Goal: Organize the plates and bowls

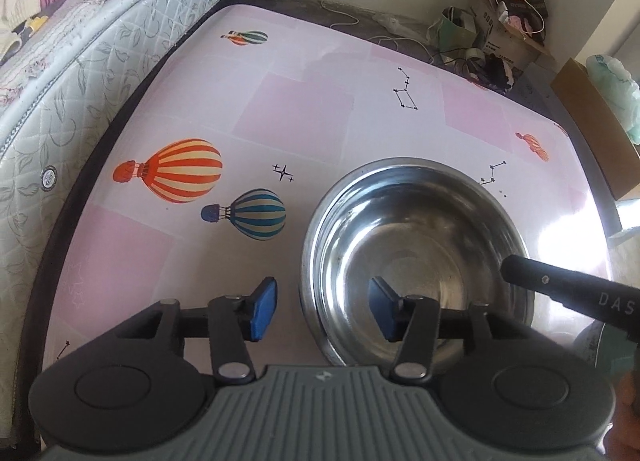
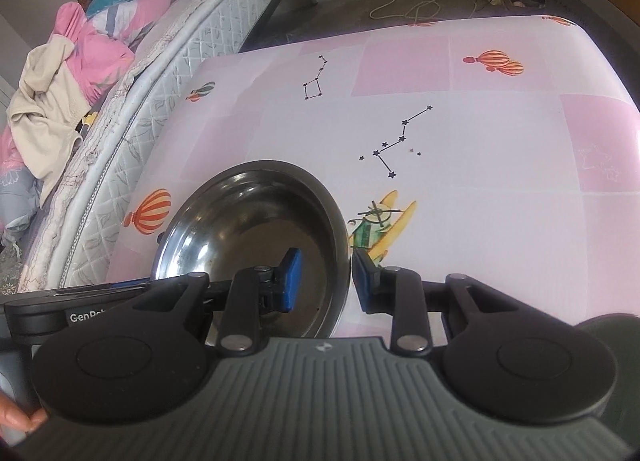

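A shiny steel bowl (image 1: 416, 237) sits on the pink balloon-print table (image 1: 288, 109). My left gripper (image 1: 323, 309) is open and straddles the bowl's near left rim, with one blue pad outside and one inside. In the right wrist view the same bowl (image 2: 248, 217) is at lower centre. My right gripper (image 2: 326, 281) is open and straddles the bowl's right rim, left pad inside, right pad outside. Part of the right gripper's body shows in the left wrist view (image 1: 568, 289).
A mattress (image 1: 80, 73) with bedding runs along the table's left side. Boxes, bags and cables (image 1: 500, 21) clutter the floor beyond the far edge. A cardboard box (image 1: 592, 121) stands at the right.
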The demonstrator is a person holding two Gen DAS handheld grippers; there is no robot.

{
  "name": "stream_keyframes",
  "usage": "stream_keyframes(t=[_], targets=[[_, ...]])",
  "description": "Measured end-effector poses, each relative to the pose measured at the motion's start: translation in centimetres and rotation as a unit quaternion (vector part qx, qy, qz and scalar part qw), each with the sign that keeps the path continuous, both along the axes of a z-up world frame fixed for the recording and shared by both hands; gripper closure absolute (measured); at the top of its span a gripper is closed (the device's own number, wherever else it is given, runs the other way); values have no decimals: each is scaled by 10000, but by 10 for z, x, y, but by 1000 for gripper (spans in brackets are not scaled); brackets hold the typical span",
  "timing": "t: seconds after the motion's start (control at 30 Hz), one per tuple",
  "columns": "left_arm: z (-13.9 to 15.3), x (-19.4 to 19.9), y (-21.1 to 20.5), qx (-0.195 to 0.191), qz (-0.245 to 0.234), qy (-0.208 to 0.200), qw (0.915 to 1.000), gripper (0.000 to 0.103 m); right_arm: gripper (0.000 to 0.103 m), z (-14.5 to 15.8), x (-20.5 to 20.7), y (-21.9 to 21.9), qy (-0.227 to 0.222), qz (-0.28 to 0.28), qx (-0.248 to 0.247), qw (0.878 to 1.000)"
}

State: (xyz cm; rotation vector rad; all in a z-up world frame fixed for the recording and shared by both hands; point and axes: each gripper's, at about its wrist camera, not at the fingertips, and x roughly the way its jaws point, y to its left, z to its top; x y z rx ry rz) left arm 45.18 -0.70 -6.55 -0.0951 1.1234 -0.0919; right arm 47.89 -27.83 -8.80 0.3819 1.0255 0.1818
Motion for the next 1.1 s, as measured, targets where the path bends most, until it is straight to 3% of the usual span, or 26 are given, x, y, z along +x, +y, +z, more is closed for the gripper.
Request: stream_keyframes(t=[0.07,0.3,0.47,0.53,0.63,0.8,0.9,1.1], targets=[[8,-7,-3,150,-37,-169,9997,35,75,6,-5,-9,-115,-102,86,9998],[47,-44,-16,676,-283,-1041,9919,20,69,44,-44,-51,-951,-318,267,9946],[73,-68,-23,525,-509,-1479,9863,13,39,76,-79,-72,-1202,-111,-117,9926],[77,-74,-26,205,-561,-1514,9867,12,18,87,-92,-76,-1250,-9,-442,9912],[78,-81,-35,-144,-768,-1463,9862,13,8,102,-112,-80,-1273,71,-844,9882],[78,-102,-64,-27,-1218,-1614,9793,12,1,124,-140,-86,-1233,182,-1298,9837],[77,-117,-79,45,-1455,-1739,9739,12,1,141,-163,-81,-1476,279,-1984,9685],[77,-135,-91,-142,-1655,-1714,9711,12,1,161,-197,-70,-1661,35,-3570,9192]])
